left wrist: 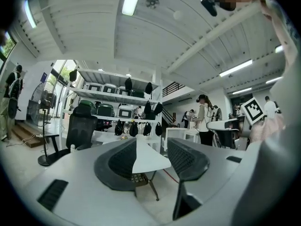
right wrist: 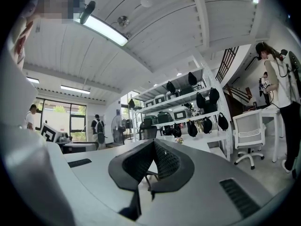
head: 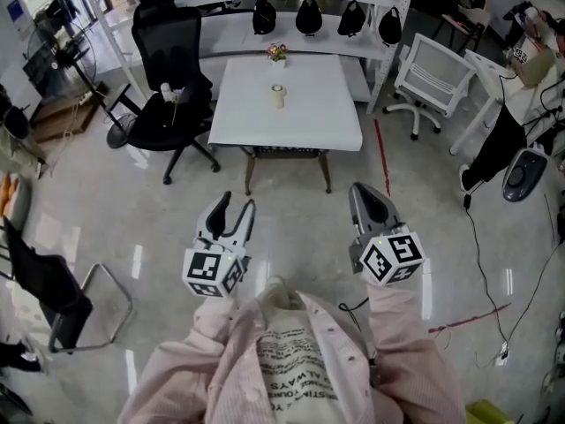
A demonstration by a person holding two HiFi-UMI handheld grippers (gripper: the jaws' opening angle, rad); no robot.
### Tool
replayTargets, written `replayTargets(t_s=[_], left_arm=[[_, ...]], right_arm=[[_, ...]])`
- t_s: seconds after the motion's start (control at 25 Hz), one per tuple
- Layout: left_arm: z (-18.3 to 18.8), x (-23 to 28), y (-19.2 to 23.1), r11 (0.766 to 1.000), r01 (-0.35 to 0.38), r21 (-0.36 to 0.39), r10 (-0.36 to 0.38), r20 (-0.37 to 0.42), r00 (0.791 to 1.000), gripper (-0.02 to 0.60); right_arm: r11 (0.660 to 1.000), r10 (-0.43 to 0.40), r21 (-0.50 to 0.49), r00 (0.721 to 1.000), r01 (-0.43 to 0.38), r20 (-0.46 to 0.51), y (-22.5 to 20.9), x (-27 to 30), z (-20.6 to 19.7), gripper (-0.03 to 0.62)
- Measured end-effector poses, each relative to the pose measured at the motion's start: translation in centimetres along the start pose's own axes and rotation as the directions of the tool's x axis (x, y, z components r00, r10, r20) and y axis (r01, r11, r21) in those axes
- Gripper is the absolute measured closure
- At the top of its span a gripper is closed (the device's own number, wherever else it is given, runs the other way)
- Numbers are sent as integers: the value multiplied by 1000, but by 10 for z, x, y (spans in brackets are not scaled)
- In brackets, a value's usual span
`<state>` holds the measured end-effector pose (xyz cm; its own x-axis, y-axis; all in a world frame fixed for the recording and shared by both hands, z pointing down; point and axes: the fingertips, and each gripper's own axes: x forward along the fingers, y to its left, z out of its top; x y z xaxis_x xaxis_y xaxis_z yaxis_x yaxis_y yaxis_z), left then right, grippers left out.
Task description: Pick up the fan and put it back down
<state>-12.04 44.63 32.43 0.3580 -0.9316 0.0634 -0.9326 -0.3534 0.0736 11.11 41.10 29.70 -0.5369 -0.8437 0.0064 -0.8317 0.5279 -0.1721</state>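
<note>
Fingers of left gripper (head: 237, 203) apart, empty; right gripper (head: 359, 190) fingers together, empty; fan (head: 278, 96) upright on table (head: 309, 122).

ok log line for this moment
phase: standing off, no approach | left tongs: open, empty | right tongs: shut, empty | table: ahead, not reached

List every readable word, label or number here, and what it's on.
"ALWAYS": upside down in the shirt print; other lines too blurred.
Left cube, right cube: square markers only, no words.
Box label, top right: too small to read.
</note>
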Motion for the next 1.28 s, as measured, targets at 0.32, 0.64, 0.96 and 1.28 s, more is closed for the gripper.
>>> replayTargets(t_s=[0.32, 0.64, 0.96, 1.28], left_arm=[[-10, 23, 11, 1000, -21, -15, 20, -23, 1000, 331], [-24, 68, 37, 999, -29, -34, 28, -46, 999, 331], [-26, 144, 73, 999, -18, -38, 15, -63, 998, 331], [-24, 226, 112, 999, 8, -47, -12, -90, 996, 331]], right_arm=[[1000, 6, 11, 1000, -6, -10, -19, 22, -7, 595], [1000, 31, 0, 999, -31, -30, -40, 70, -16, 595], [1000, 13, 29, 998, -12, -62, -81, 141, -28, 595], [999, -27, 45, 996, 31, -89, -123, 217, -33, 595]])
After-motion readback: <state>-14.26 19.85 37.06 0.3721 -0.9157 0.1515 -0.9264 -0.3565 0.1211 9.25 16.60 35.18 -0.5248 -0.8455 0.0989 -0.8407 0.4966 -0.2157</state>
